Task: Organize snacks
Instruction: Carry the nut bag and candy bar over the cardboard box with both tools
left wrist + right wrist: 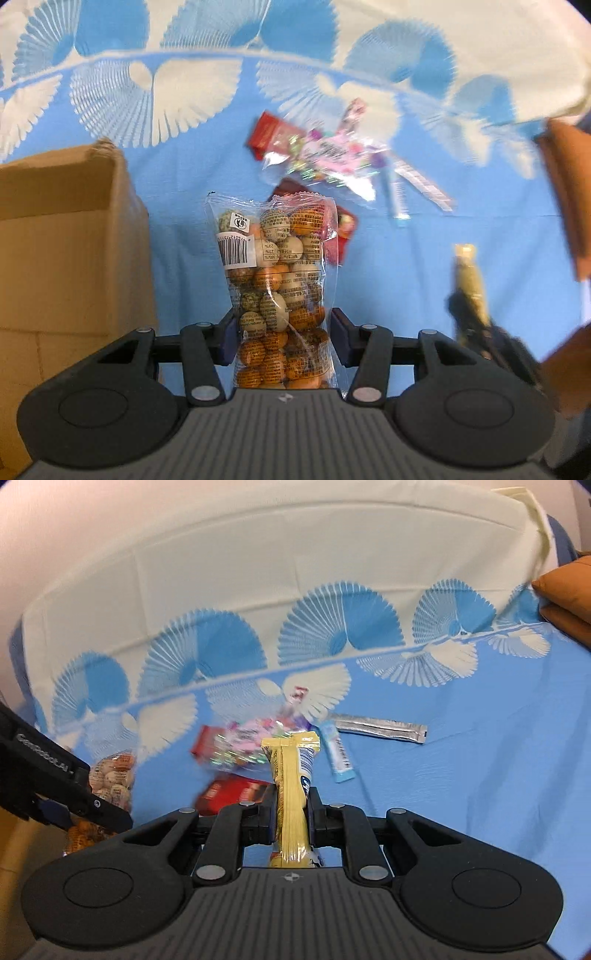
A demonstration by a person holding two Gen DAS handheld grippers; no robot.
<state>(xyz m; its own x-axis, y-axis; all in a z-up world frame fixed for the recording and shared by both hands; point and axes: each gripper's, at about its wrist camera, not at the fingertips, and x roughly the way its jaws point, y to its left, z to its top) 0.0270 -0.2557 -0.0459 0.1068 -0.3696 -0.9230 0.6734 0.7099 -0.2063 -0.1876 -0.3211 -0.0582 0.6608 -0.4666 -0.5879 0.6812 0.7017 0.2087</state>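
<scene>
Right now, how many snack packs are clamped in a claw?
2. The clear bag of coated nuts sits in the left claw; the yellow bar is in the right claw. The other snacks lie on the blue cloth.

Blurred candy bag (pixel 332 155), box (pixel 55 258) cropped

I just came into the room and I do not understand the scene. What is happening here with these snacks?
A person is sorting snacks with two handheld grippers. The left gripper is shut on a clear bag of coated nuts, next to a cardboard box. The right gripper is shut on a yellow snack packet. More packets, among them a silver sachet, lie on the blue tablecloth.
</scene>
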